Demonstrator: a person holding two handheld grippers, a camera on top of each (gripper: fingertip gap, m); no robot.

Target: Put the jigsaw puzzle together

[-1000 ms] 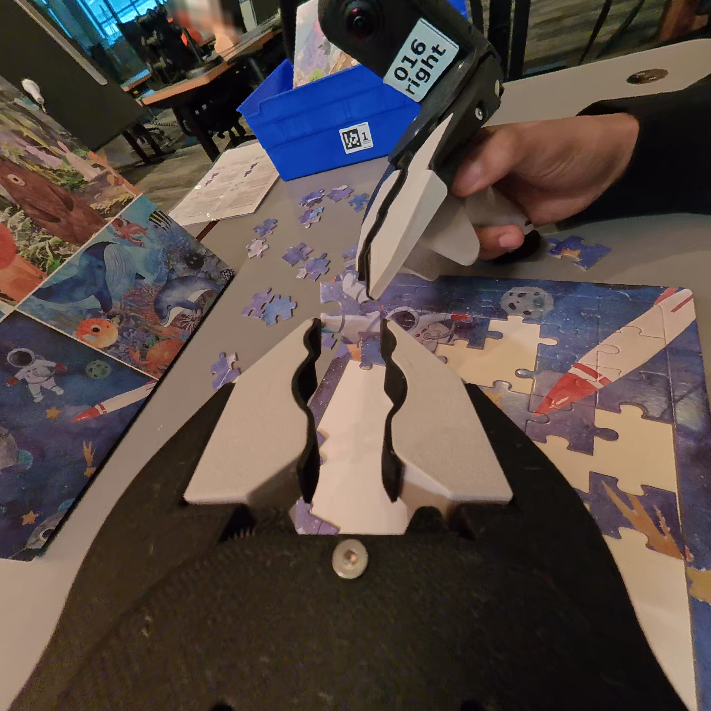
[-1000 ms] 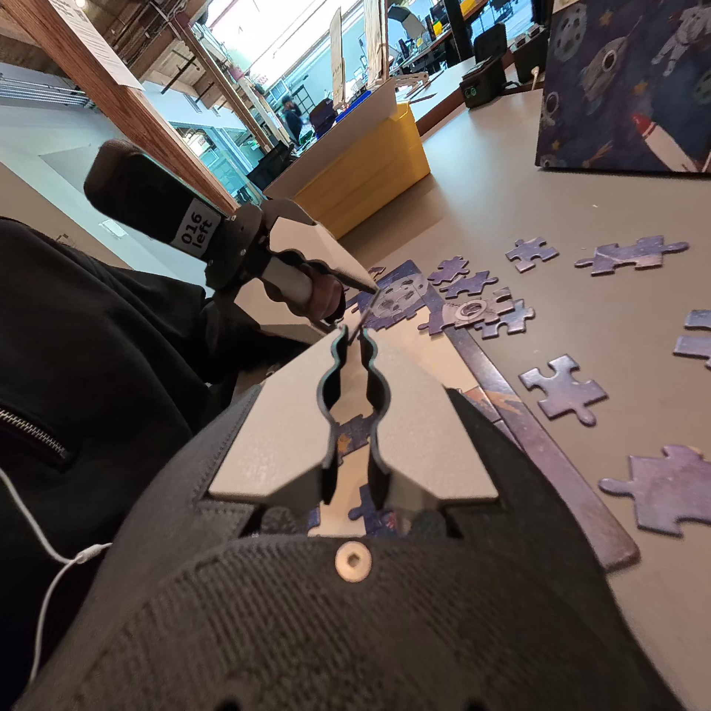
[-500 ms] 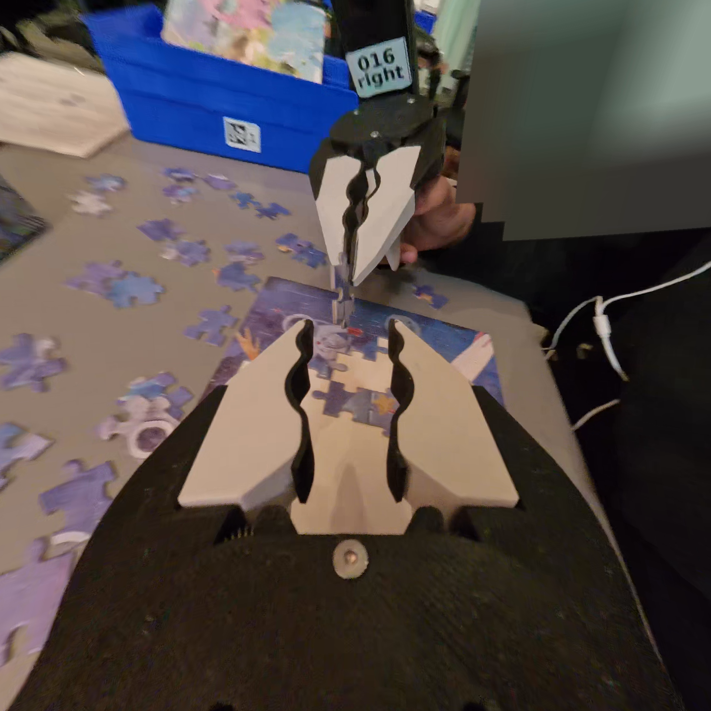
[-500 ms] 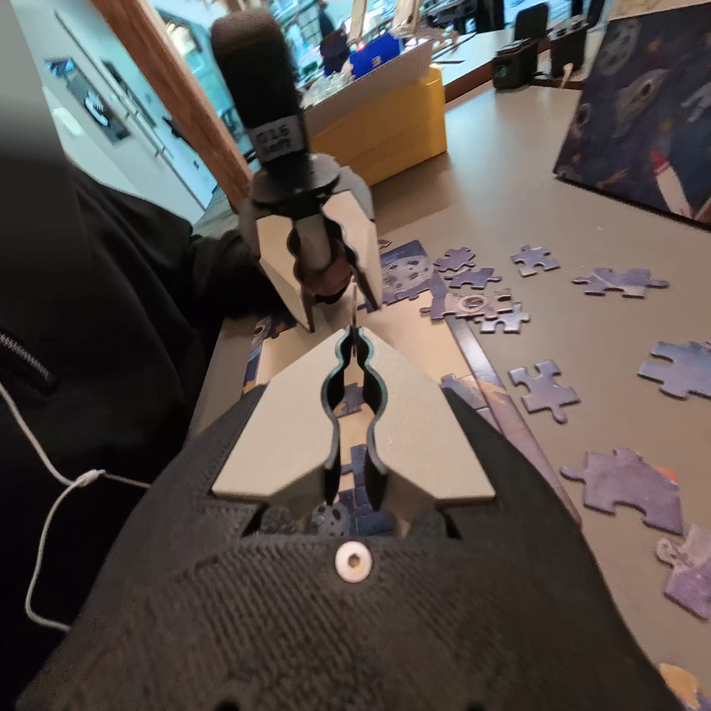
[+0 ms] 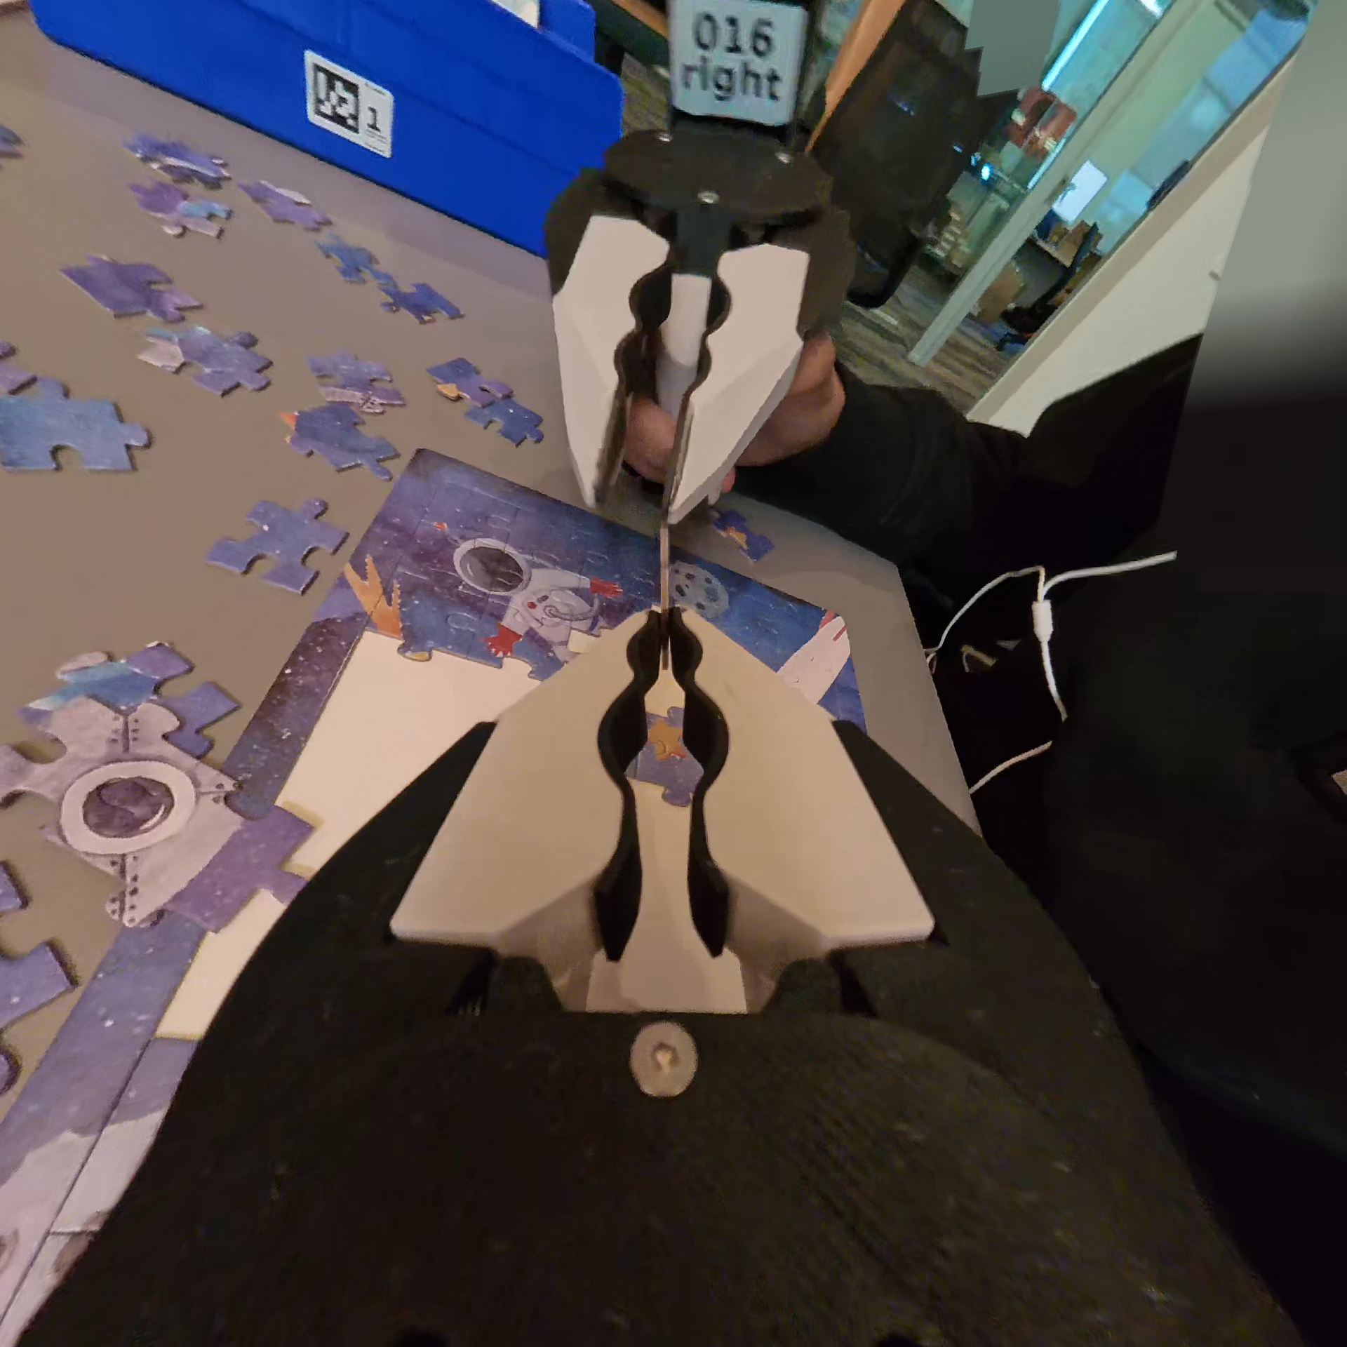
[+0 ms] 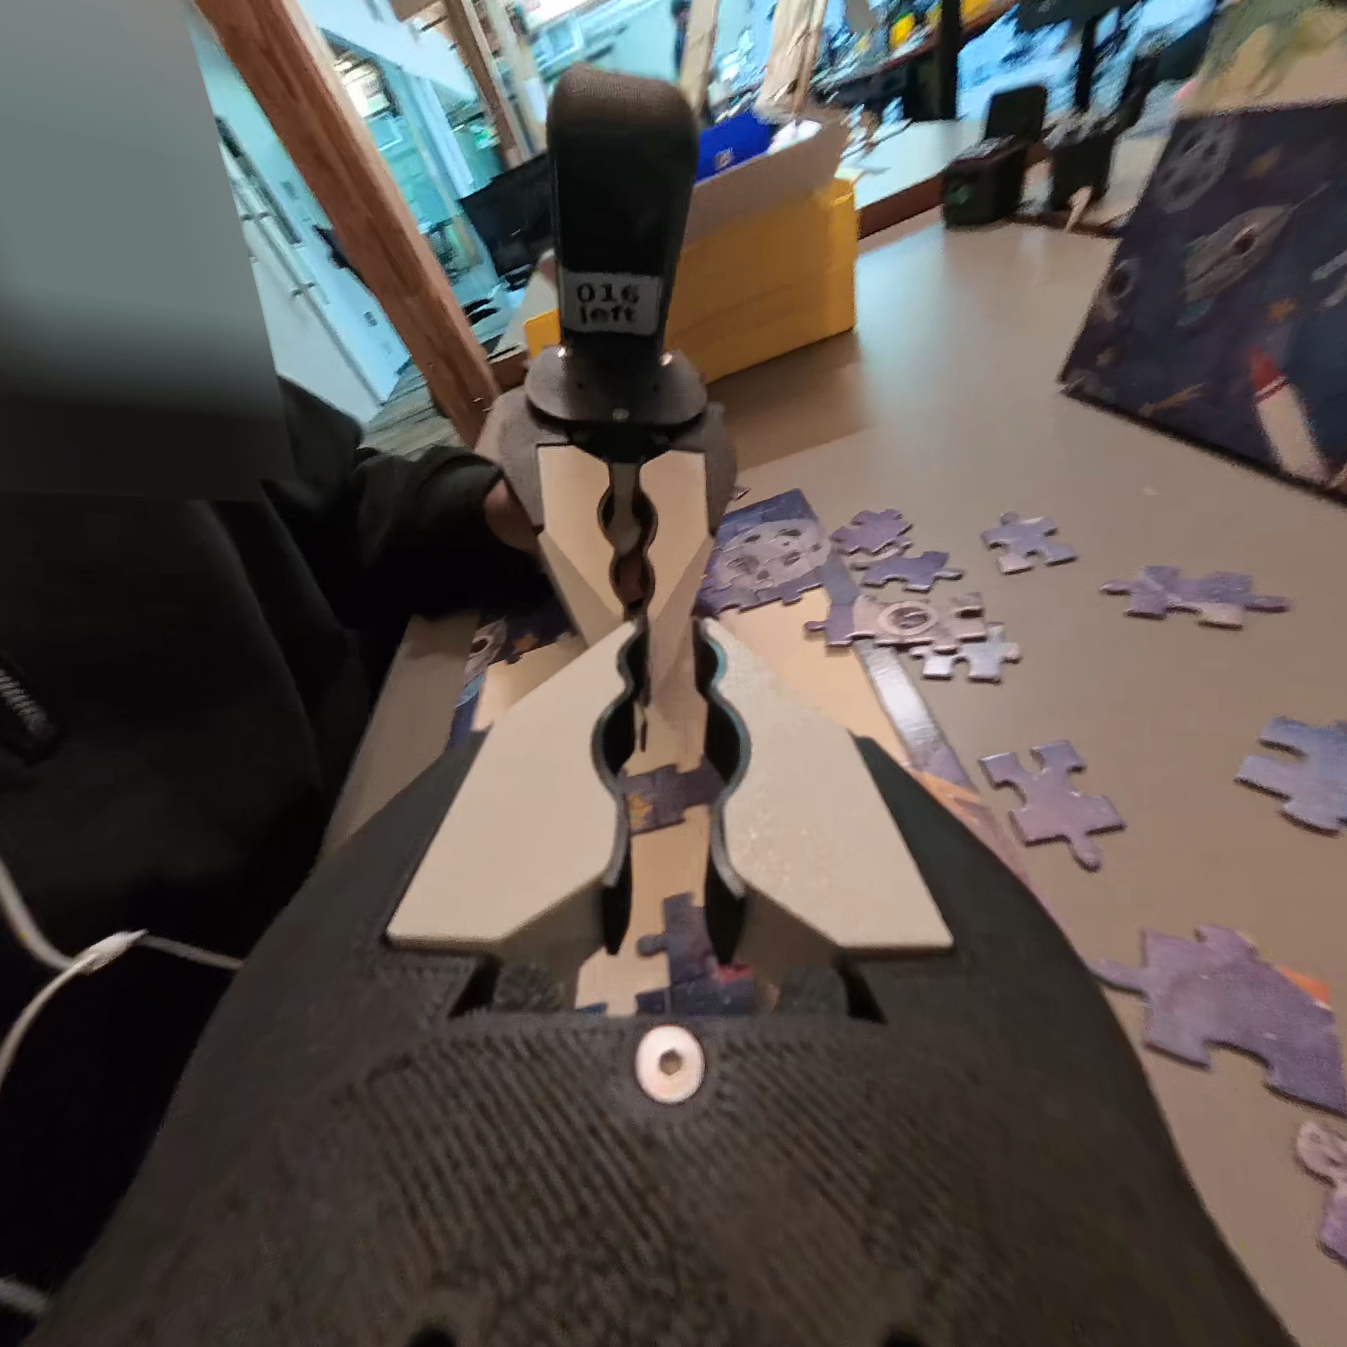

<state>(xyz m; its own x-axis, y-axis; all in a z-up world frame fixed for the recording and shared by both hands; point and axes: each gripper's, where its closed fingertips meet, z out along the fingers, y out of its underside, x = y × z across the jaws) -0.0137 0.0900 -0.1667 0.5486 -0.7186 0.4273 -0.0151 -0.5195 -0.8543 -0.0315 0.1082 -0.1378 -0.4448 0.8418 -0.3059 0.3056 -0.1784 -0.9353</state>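
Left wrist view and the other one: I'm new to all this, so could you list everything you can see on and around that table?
Table: one, grey-tan, under everything.
Puzzle board: one, cream with a blue space picture partly filled in, below the grippers.
Loose pieces: many, blue-purple, scattered on the table beside the board.
Held piece: one, seen edge-on, between the two grippers.
Blue bin: one, at the table's far side.
Yellow box: one, at the table's edge.
Space picture: one, dark blue, propped upright.
White cable: one, against dark clothing.
Left gripper: shut on the held piece.
Right gripper: open around the piece's other end.
Hand: one, behind the right gripper.
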